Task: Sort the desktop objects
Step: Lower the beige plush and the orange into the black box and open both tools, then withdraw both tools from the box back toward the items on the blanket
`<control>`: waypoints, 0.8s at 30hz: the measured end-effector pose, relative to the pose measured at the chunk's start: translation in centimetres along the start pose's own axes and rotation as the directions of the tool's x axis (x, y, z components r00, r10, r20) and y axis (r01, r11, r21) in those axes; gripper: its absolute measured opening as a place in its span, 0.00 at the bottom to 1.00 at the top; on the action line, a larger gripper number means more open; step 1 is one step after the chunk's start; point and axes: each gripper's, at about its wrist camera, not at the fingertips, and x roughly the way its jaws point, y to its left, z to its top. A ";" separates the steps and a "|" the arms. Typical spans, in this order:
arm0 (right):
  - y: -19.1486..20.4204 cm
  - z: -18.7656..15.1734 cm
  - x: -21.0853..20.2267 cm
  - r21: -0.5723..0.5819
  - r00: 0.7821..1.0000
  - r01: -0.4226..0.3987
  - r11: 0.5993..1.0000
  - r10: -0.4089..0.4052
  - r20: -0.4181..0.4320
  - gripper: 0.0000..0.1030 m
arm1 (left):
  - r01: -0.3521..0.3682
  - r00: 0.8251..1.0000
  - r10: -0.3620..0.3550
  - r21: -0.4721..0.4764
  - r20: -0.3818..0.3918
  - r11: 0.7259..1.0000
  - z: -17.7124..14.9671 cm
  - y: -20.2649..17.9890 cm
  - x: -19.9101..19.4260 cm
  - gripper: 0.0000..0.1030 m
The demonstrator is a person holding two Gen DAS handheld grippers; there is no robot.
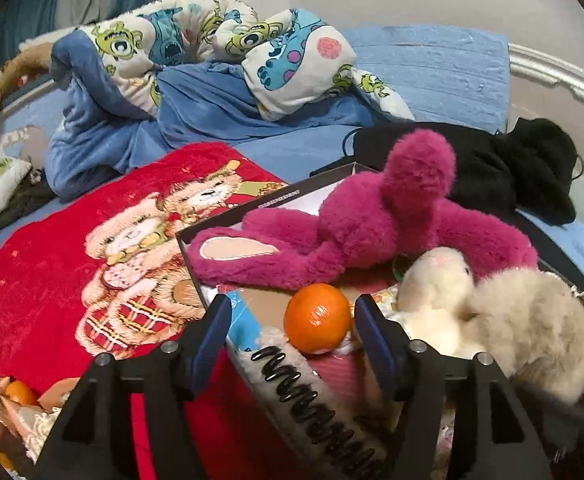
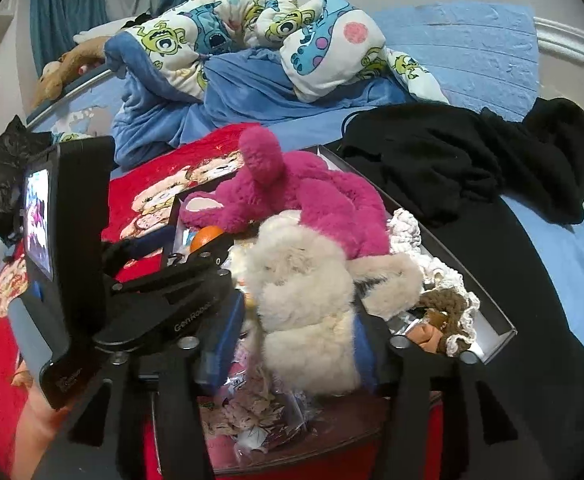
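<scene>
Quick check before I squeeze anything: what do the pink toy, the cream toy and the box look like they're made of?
Pink toy: soft plush, long matte fuzzy pile.
Cream toy: fluffier plush, wispy fur; the right hand-held gripper is shut on it.
Box: thin, stiff, straight black walls, probably cardboard.

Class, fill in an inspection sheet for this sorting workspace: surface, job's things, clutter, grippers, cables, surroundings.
Surface: red bear-print blanket spread over a blue bed.
Job's things: black box holding a magenta plush, a cream plush, an orange and crochet pieces.
Clutter: black garment; second orange at the blanket's edge.
Grippers: left gripper open, orange between its fingers, untouched; right gripper shut on the cream plush.
Cables: thin black cord by the garment.
Surroundings: cartoon-print quilt, blue curtain, white bed frame.
</scene>
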 end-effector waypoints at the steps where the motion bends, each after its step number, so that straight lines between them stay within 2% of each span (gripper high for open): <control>1: 0.0 0.0 0.0 0.011 1.000 -0.023 1.000 0.023 -0.002 0.64 | 0.009 1.000 -0.009 -0.009 -0.001 1.000 0.0 0.2 0.1 0.64; 4: 0.0 0.1 -0.2 0.031 1.000 -0.020 0.999 0.020 0.003 0.69 | 0.020 1.000 -0.020 -0.019 0.003 1.000 0.1 0.4 0.0 0.69; 6: 0.1 0.2 -0.4 0.019 1.000 0.014 1.000 -0.014 0.008 0.78 | -0.022 1.000 0.022 -0.027 0.002 0.999 0.0 0.6 -0.1 0.93; 7: 0.0 0.2 -0.6 0.015 0.999 0.035 0.999 -0.036 0.010 0.82 | -0.034 0.999 0.034 -0.039 0.000 0.999 0.1 0.9 -0.1 0.98; 8: -0.1 0.2 -0.7 0.013 0.999 0.051 0.999 -0.051 0.013 0.91 | -0.003 1.000 0.003 -0.061 0.000 0.998 0.1 1.4 -0.1 1.00; 9: -0.3 0.2 -1.0 0.015 0.998 0.061 0.998 -0.061 0.020 0.98 | 0.033 0.999 -0.034 -0.082 -0.007 0.996 0.2 2.0 -0.1 1.00; 11: -0.7 0.4 -1.5 0.024 0.998 0.032 0.999 -0.033 0.045 1.00 | 0.067 0.997 -0.070 -0.100 -0.034 0.993 0.2 2.5 0.2 1.00; 16: -1.0 0.7 -2.4 0.044 0.997 0.016 0.999 -0.020 0.075 1.00 | 0.052 0.999 -0.053 -0.077 -0.012 0.996 0.2 2.2 -0.2 1.00; 24: -1.0 0.5 -2.3 0.068 0.998 0.019 0.997 -0.023 0.060 1.00 | 0.047 0.999 -0.047 -0.066 -0.002 0.997 0.2 2.0 -0.5 1.00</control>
